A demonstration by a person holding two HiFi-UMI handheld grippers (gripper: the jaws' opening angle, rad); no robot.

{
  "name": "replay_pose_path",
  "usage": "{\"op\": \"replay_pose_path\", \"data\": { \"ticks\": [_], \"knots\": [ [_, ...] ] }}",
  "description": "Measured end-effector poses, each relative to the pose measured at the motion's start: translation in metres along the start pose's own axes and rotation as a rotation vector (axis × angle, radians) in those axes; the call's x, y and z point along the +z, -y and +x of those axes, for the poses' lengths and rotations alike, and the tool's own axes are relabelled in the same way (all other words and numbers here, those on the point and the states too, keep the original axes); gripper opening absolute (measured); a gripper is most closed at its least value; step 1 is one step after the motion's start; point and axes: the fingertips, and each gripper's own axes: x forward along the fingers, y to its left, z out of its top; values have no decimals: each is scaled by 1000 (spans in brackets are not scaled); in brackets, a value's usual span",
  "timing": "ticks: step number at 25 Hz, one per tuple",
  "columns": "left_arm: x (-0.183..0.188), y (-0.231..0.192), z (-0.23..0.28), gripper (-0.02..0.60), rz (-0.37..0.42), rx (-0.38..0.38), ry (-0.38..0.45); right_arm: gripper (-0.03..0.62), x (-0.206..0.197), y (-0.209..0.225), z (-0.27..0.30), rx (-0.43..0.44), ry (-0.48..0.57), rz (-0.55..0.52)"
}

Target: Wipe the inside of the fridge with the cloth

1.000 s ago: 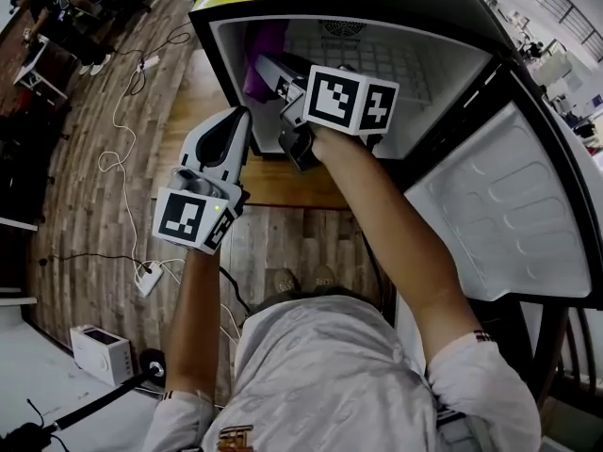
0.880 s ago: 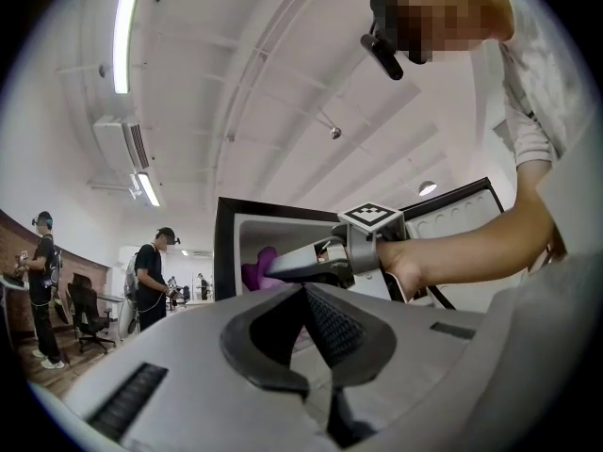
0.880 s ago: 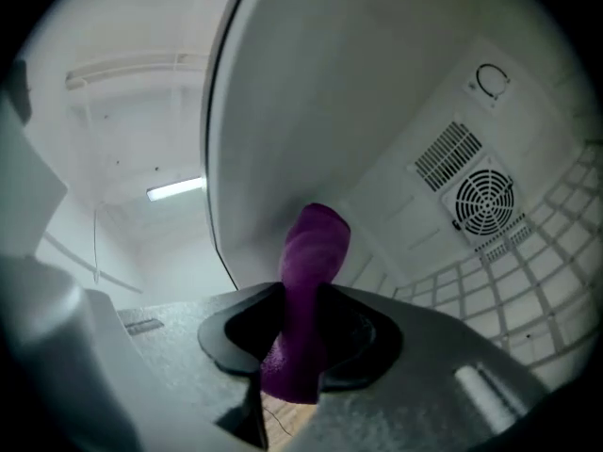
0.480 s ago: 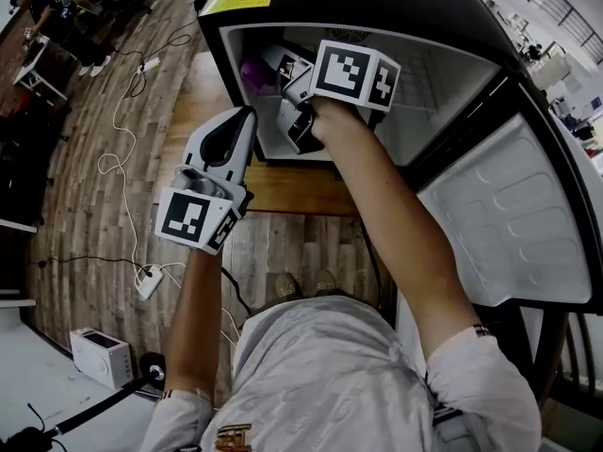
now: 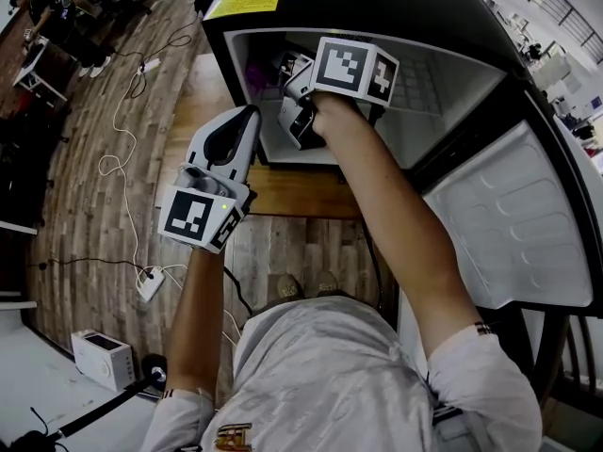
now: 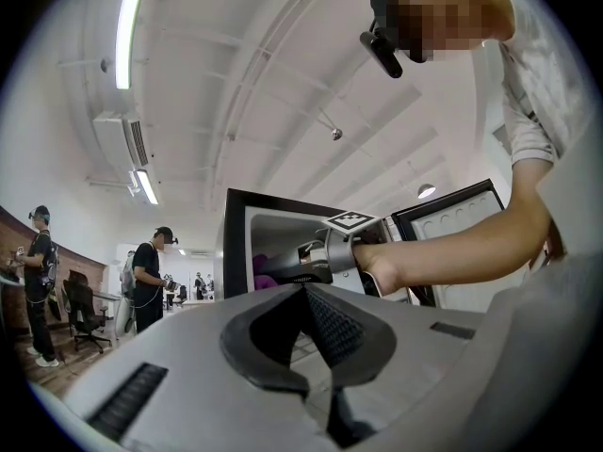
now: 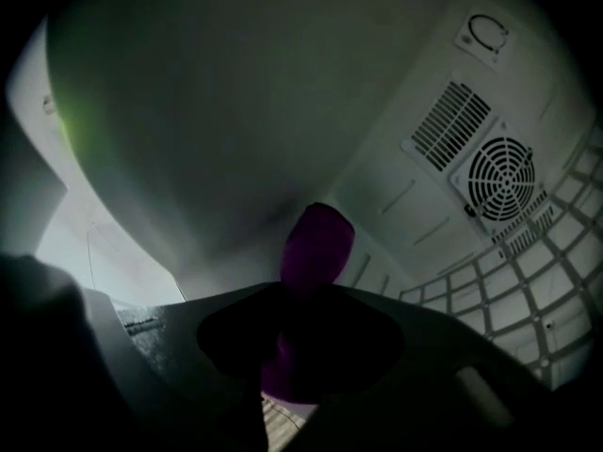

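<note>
A small black fridge (image 5: 358,8) stands open with its door (image 5: 513,219) swung to the right. My right gripper (image 5: 273,69) reaches inside, shut on a purple cloth (image 7: 318,248) that pokes out past its jaws against the left inner wall (image 7: 188,121). The cloth (image 5: 254,73) shows as a purple patch at the fridge's upper left, also in the left gripper view (image 6: 264,273). My left gripper (image 5: 247,121) is shut and empty, held outside in front of the fridge's left edge.
A fan grille (image 7: 504,177) and a wire shelf (image 7: 528,281) sit on the fridge's back and right. The fridge rests on a wooden platform (image 5: 283,191). Cables and a power strip (image 5: 146,281) lie on the wood floor at left. People stand far off (image 6: 146,276).
My right gripper has pushed further up and deeper along the fridge's left inner wall with the cloth. The left gripper has stayed almost still.
</note>
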Motion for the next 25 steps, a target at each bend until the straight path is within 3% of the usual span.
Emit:
{"op": "replay_pose_path", "data": {
  "ticks": [15,25],
  "knots": [
    [-6,-4,-4,0,-12,-10,-8,110,-38,48,0,-246,-196,-8],
    [-12,-2,-4,0,-20,-16,-12,110,-51,57,-2,-274,-237,-1]
  ]
}}
